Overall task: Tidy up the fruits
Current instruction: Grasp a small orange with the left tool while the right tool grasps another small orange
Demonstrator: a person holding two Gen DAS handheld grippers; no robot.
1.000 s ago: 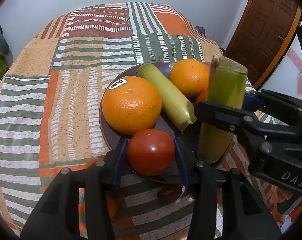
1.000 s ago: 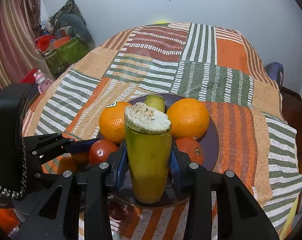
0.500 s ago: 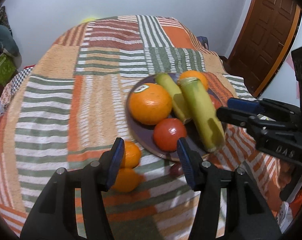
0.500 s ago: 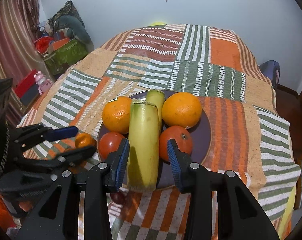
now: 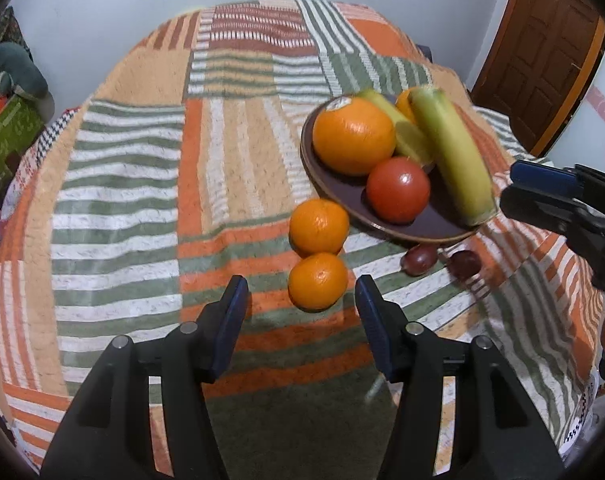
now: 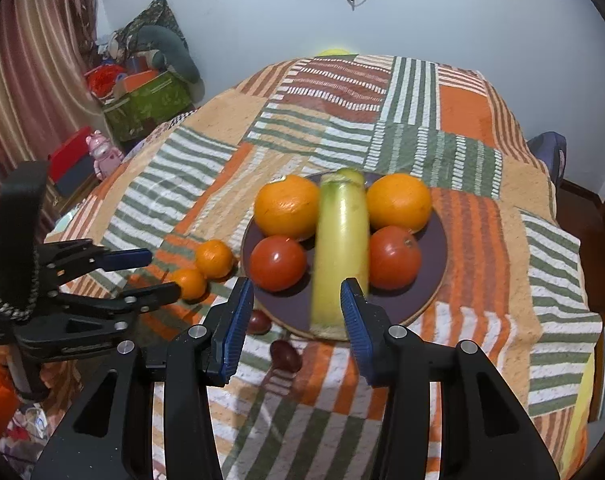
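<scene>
A dark brown plate holds two oranges, two tomatoes and two green-yellow bananas. It also shows in the left wrist view. Two small tangerines lie on the cloth left of the plate, just ahead of my open, empty left gripper. Two dark red small fruits lie by the plate's near rim. My right gripper is open and empty, pulled back from the near banana.
A striped patchwork cloth covers the round table. A brown door stands at the right. Boxes and toys sit on the floor at the far left. A chair is behind the table.
Right gripper let go of the banana, now lying on the plate, and drew back. Left gripper released the tomato, backed away left, and now faces the tangerines.
</scene>
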